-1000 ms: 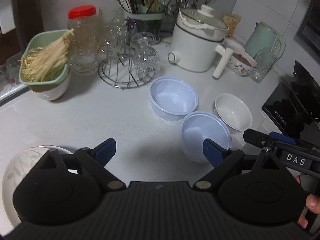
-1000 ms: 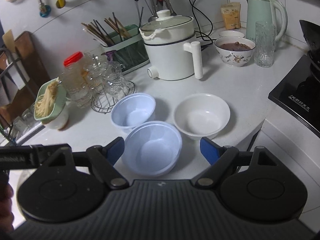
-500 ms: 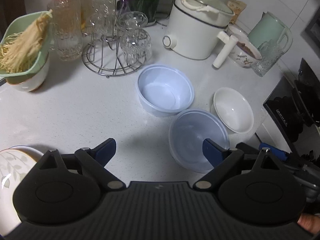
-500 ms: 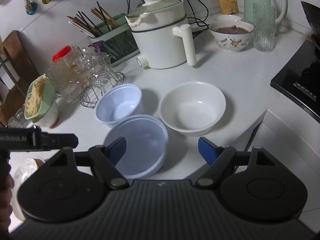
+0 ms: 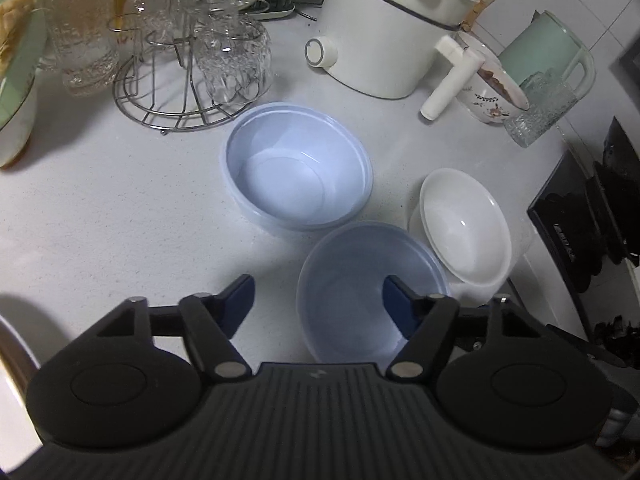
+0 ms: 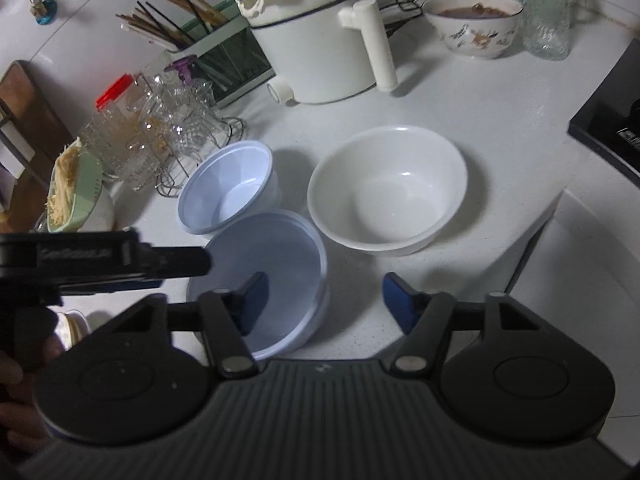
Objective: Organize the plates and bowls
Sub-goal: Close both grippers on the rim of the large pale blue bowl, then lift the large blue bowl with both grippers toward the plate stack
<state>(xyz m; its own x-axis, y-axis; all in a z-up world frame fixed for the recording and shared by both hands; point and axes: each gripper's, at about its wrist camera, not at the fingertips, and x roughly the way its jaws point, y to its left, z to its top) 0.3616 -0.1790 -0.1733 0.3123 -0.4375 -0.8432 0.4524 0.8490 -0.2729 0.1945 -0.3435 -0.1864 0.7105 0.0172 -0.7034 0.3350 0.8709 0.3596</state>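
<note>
Landmark: the white electric pot (image 6: 316, 40), lid on, at the back of the white counter (image 5: 100, 208). Everything below is placed off that.

Kettle: one, pale green (image 5: 548, 52), beside the pot on its handle side.

Task bowls, three in a tight cluster in front of the pot:
- white ceramic bowl (image 6: 388, 188): one, nothing in it, in front of the pot's handle.
- translucent plastic bowl, far one (image 5: 298, 170): nothing in it, straight in front of the pot.
- translucent plastic bowl, near one (image 6: 260, 280): also nothing in it, furthest from the pot, rim right up against the other two.

Other bowls: one flowered bowl (image 6: 474, 24) with something dark brown in it, beside the pot's handle. Second small bowl behind it, can't see inside.

Colander: one green colander (image 6: 74, 192) holding pale strands, well off to the pot's knob side.

Glass rack: one wire rack (image 5: 176, 92) of upturned glasses, exact count is anyone's guess.

Jar: one, red lid (image 6: 114, 90), behind the rack.

Tumbler: one ribbed tumbler (image 6: 544, 16) by the kettle.

Chopstick holder: one (image 6: 224, 56), stuffed full, beside the pot.

Left gripper (image 5: 318, 304): jaws have just been closing, now partway open, straddling the near plastic bowl's wall, pads not pressing it.

Right gripper (image 6: 324, 298): same deal, closing in, half open, one finger inside that bowl, the other outside it, not clamped.
</note>
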